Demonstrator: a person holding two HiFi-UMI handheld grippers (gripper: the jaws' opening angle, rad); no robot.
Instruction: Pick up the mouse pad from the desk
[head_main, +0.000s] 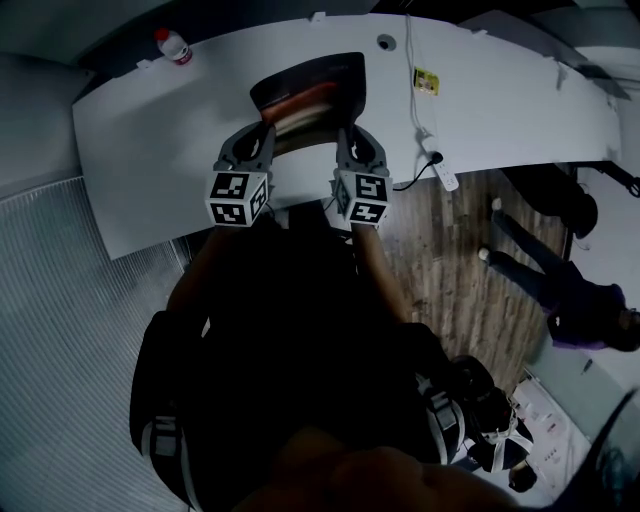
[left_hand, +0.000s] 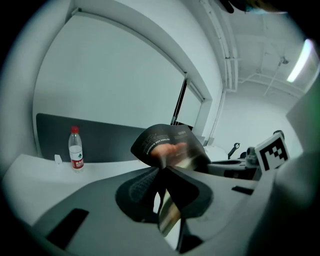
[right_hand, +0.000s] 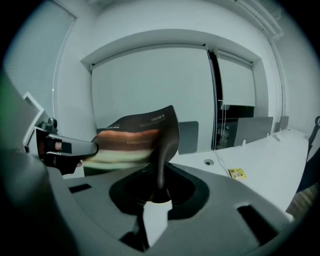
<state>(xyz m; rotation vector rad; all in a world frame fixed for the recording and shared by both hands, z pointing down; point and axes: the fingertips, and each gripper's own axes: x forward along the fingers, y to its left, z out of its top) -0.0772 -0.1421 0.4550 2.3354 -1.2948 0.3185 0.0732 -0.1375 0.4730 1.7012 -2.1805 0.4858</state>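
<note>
- Showing, in the head view, the mouse pad (head_main: 310, 95) held above the white desk (head_main: 150, 150), its near edge caught at one end by the left gripper (head_main: 264, 132) and at the other by the right gripper (head_main: 346, 134).
- Running its long axis from left to right between the two grippers, with the far edge pointing away from the person and the banded face bowed upward.
- Standing near the desk's far left corner, a bottle (head_main: 175, 45); lying at the right, a yellow tag (head_main: 427, 80) and a cable, with wooden floor (head_main: 470, 290) beyond the desk edge.
- Looking along the left gripper (left_hand: 162, 172) in its own view: jaws pressed onto the thin edge of the mouse pad (left_hand: 167, 142), which curls up and forward from them, dark side outward.
- Backing it, the bottle (left_hand: 75, 148) on the desk before a dark partition (left_hand: 105, 140).
- Looking along the right gripper (right_hand: 161, 182) in its own view: jaws pinching the pad's corner, the mouse pad (right_hand: 137, 137) rising edge-on and spreading left.
- Framing it, white walls, a blinded window (right_hand: 150, 85) and the desk (right_hand: 260, 155).
</note>
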